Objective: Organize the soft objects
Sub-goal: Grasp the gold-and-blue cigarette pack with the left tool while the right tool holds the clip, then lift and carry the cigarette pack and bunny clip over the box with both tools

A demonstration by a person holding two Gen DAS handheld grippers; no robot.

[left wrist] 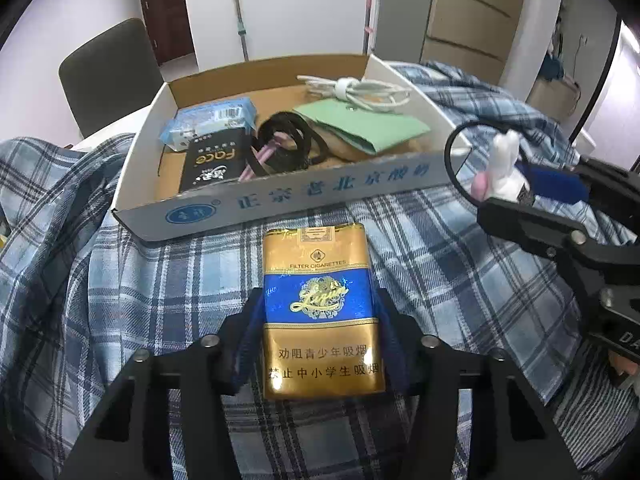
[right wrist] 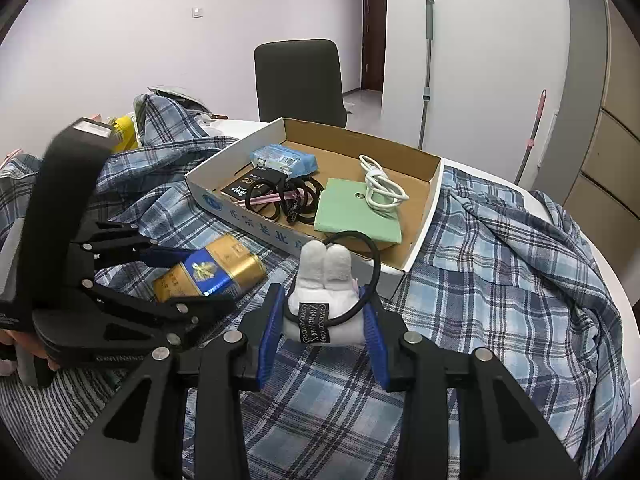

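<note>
Left wrist view first: our left gripper (left wrist: 320,320) is clenched on a soft cigarette pack (left wrist: 322,312), gold with a royal-blue band and a gold crest, "FILTER CIGARETTES" printed near its top. The pack sits flat between the blue-padded fingers, over the blue plaid shirt (left wrist: 168,280) that covers the table, just short of the white cardboard box (left wrist: 280,200). In the box we see a blue tissue packet (left wrist: 212,120), a black "Face" packet (left wrist: 214,164), black hair ties (left wrist: 286,138), a green pouch (left wrist: 368,128) and a coiled white cable (left wrist: 360,90). Off to the right, our right gripper (left wrist: 516,188) pinches a white plush rabbit hair tie (left wrist: 502,164).

Now the right wrist view: the right gripper (right wrist: 324,320) is closed on the rabbit hair tie (right wrist: 324,292), two plump white ears up, a black woven label across its body, a black elastic loop arching toward the box (right wrist: 424,240) corner. To the left, the left gripper (right wrist: 188,276) grips the cigarette pack (right wrist: 212,272), lying low on the plaid shirt (right wrist: 500,280).
</note>
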